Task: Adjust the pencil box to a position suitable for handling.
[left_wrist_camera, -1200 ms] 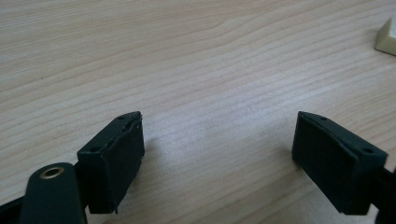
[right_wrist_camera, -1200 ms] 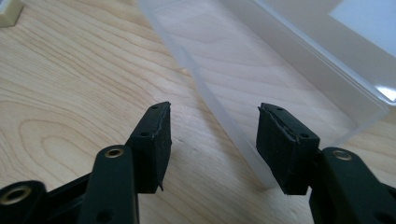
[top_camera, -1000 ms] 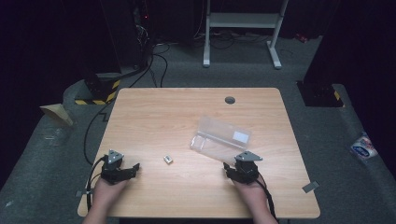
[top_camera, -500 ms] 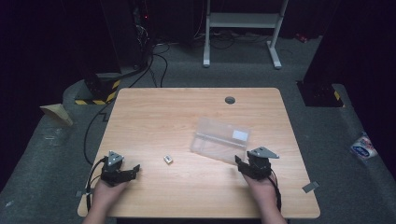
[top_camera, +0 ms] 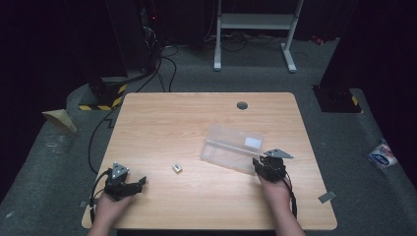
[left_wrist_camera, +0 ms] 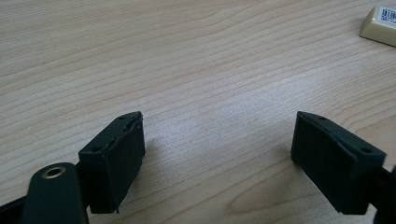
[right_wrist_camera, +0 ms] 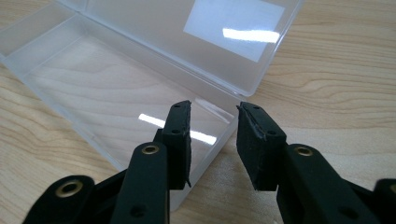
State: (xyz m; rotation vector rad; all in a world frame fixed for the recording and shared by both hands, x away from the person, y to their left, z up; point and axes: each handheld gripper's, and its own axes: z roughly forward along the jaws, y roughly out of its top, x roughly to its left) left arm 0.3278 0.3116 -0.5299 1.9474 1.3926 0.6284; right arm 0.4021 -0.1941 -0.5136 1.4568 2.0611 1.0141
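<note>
A clear plastic box (top_camera: pixel 231 147) lies open on the wooden table (top_camera: pixel 196 113), its lid laid back with a white label on it. My right gripper (top_camera: pixel 259 164) is at the box's near right corner. In the right gripper view the box (right_wrist_camera: pixel 116 93) has its thin side wall between my right gripper's (right_wrist_camera: pixel 214 116) jaws. The jaws have just been closing, and a gap still shows around the wall. My left gripper (top_camera: pixel 141 182) rests open at the table's near left, and in its own view the left gripper (left_wrist_camera: pixel 219 140) holds nothing. A small beige block (top_camera: pixel 177 168) with a barcode (left_wrist_camera: pixel 380 23) lies between the two hands.
A round cable hole (top_camera: pixel 242 105) sits near the table's far edge. Beyond the table stand a white desk frame (top_camera: pixel 255 22), floor cables (top_camera: pixel 162 59) and a yellow-and-black striped base (top_camera: pixel 101 105). A packet (top_camera: pixel 382 156) lies on the floor at the right.
My right hand has moved to the right along the box's near edge, to its right corner. The left hand has stayed in place.
</note>
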